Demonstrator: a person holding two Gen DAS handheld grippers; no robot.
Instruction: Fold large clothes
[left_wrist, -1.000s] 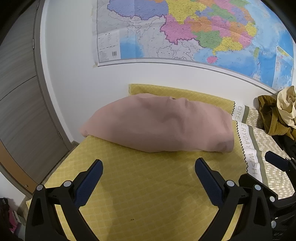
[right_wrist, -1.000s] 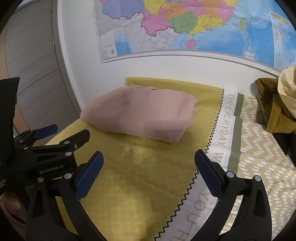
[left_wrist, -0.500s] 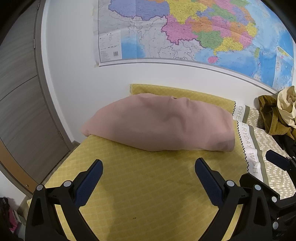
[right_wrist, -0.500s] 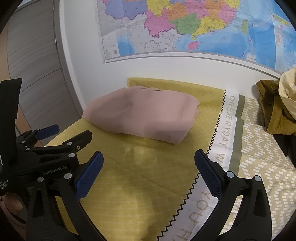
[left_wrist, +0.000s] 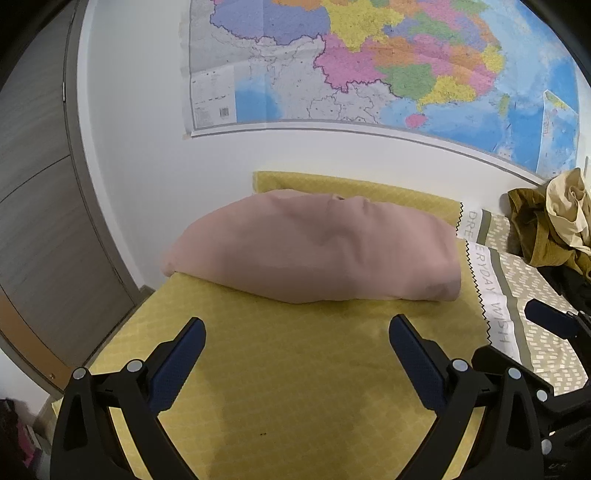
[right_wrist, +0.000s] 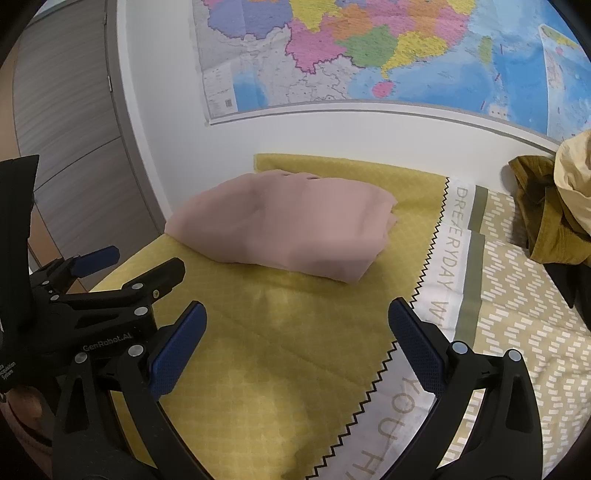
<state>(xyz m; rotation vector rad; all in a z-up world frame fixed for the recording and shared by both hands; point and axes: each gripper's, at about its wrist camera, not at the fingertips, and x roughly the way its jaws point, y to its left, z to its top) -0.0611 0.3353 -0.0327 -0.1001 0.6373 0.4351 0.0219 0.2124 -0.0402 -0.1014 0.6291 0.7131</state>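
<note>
Lying folded at frame centre on the yellow quilted bedspread (left_wrist: 295, 387), the pink garment (left_wrist: 317, 251) is untouched. Left gripper (left_wrist: 297, 332) and right gripper (right_wrist: 295, 317) fingers spread wide, holding nothing, below it.

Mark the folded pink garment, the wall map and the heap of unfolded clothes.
folded pink garment (left_wrist: 317, 247): left wrist view, middle of its top layer.
wall map (right_wrist: 369, 55): right wrist view, coloured area.
heap of unfolded clothes (left_wrist: 546, 225): left wrist view, olive garment.

Plain dusty-pink garment (left_wrist: 317, 247); yellow bedspread (left_wrist: 295, 369) with a pale diamond grid; olive panel (right_wrist: 524, 332) with white dashes; multicoloured wall map (left_wrist: 369, 62); mustard clothes heap (right_wrist: 546, 214)
</note>
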